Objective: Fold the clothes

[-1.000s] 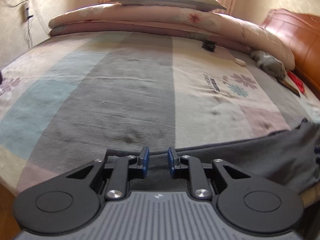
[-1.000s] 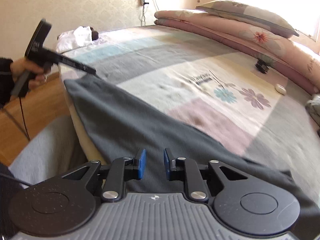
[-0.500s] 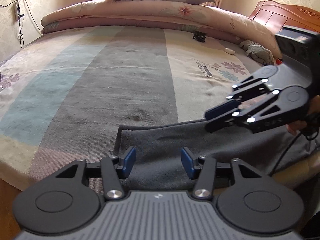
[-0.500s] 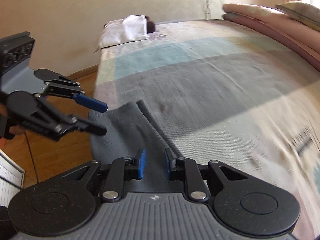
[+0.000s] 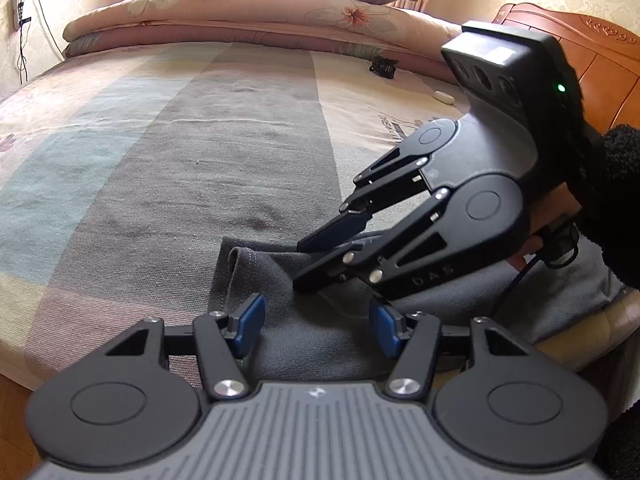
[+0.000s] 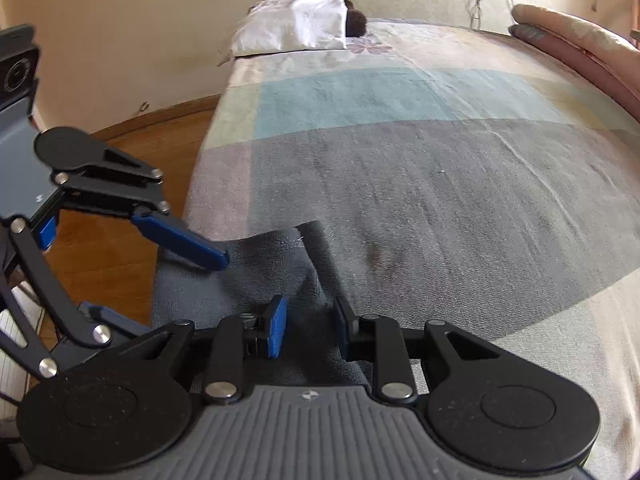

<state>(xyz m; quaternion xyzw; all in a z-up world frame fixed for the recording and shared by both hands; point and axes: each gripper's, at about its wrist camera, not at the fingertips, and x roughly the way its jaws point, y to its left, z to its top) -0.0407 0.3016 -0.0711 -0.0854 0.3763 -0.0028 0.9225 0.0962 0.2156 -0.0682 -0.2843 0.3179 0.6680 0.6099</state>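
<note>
A dark grey garment (image 5: 280,272) lies along the near edge of the bed, its left end folded into a raised ridge (image 6: 316,264). My left gripper (image 5: 316,316) hovers low over that end. Its jaws are opening, the cloth lies under them, and the pads touch nothing. My right gripper (image 5: 302,266) reaches in from the right, held by a hand in a dark sleeve (image 5: 616,200). In its own view the right gripper (image 6: 311,320) straddles the ridge. Its jaws are closing, with the fold between them and a gap still showing. The left gripper's blue fingers (image 6: 180,240) show at the left.
The striped patchwork bedspread (image 5: 240,140) stretches ahead. Folded quilts and a pillow (image 5: 280,12) lie at the far side. A wooden headboard (image 5: 600,52) is on the right. A white bundle (image 6: 296,28) sits on the far corner, with wood floor (image 6: 140,148) below the bed's edge.
My left jaws have gone from nearly shut to wide apart. The right gripper has swung along the garment to the left gripper's end and come down over the cloth's fold.
</note>
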